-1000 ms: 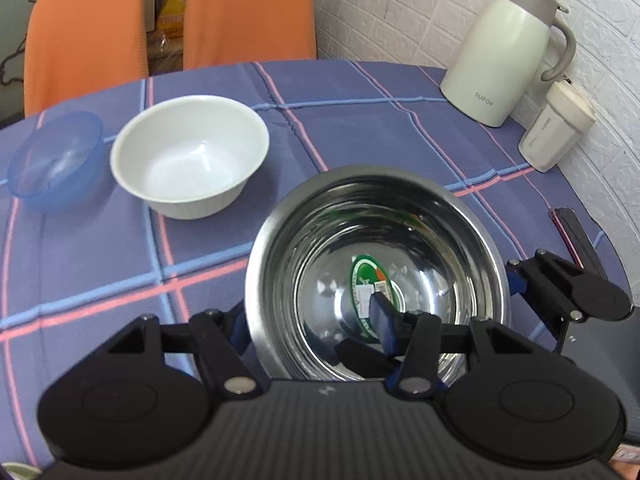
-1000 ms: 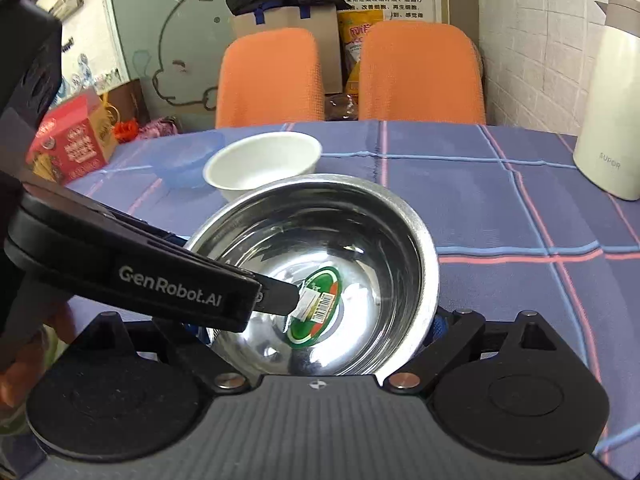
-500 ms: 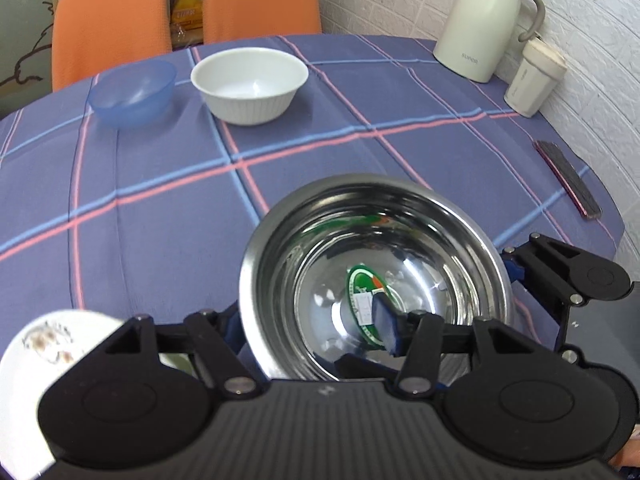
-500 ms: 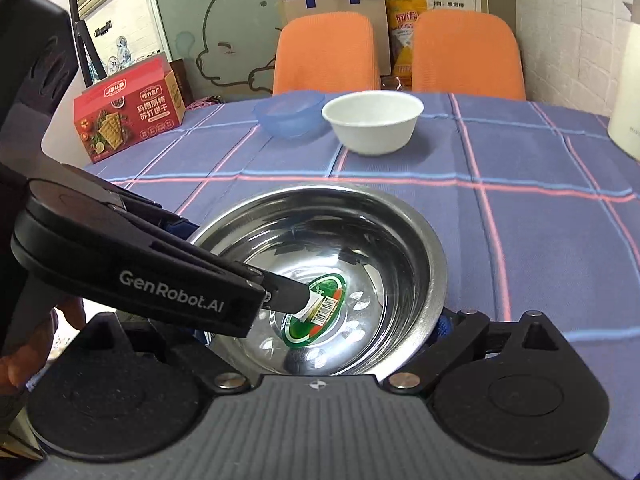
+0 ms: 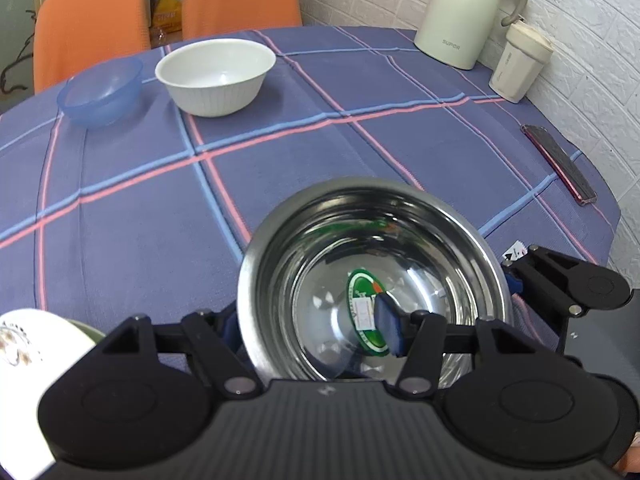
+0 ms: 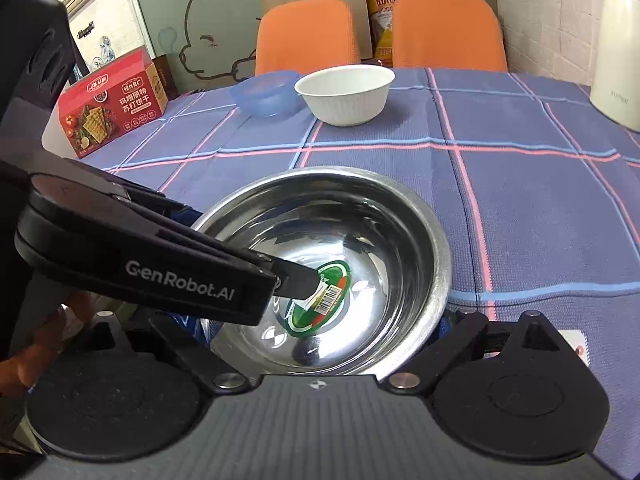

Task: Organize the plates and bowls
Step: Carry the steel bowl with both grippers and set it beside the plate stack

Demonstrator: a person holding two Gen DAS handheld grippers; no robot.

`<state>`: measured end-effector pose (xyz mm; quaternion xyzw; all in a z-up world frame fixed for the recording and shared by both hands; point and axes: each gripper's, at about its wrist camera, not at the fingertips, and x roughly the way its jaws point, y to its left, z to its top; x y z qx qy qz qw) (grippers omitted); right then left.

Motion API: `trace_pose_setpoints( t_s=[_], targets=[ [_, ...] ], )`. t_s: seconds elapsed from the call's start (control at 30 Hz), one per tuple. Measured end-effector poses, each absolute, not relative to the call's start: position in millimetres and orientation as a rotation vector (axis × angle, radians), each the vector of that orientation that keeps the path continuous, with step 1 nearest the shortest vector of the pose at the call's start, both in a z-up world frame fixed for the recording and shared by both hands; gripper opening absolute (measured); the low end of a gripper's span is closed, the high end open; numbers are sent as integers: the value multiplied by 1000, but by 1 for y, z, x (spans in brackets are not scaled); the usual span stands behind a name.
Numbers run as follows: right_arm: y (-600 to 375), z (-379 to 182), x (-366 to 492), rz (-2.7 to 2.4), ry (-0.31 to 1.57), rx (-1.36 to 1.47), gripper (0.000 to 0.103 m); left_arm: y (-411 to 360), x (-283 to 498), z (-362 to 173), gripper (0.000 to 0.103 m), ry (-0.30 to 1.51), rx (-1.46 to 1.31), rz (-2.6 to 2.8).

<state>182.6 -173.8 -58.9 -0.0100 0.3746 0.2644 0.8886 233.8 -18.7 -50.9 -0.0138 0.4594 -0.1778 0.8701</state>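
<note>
"genrobot.ai" runs in white along the black left tool (image 6: 296, 280), and "supor" marks the cream jug (image 5: 460, 12) at 1 o'clock. the steel bowl (image 5: 374, 280), round, mirror-bright, with a green barcoded sticker, sits near the worktop (image 5: 280, 152) edge. each tool pinches a rim, left tool one finger inside; right tool (image 6: 320, 320) likewise.

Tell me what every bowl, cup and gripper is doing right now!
Steel bowl: upright, empty, held by both grippers.
White bowl: upright, empty, on the table.
Blue bowl: upright, empty, beside the white one.
Jug: upright, lid on.
Cup: upright, lid on.
Left gripper: clamping the rim.
Right gripper: clamping the rim.
</note>
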Motion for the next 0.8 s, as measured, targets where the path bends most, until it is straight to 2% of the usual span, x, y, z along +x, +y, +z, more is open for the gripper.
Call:
trace_pose_setpoints(
  t_s=[0.07,0.1,0.13,0.3,0.43,0.8],
  targets=[
    [-180,-56,182,554,776,8,84,-17,235,-49,67,964,-43,-376],
    [-185,-53,179,552,764,25,83,-14,235,-46,76,954,-51,-368],
    [-190,-49,177,546,750,37,83,-10,233,-43,78,934,-54,-357],
    [-221,-37,171,460,671,78,84,6,228,-28,79,870,-44,-281],
    [-232,-36,177,437,683,129,84,12,225,-23,79,861,-48,-269],
    [-207,-20,195,466,685,42,84,24,217,-17,80,832,-43,-267]
  ],
)
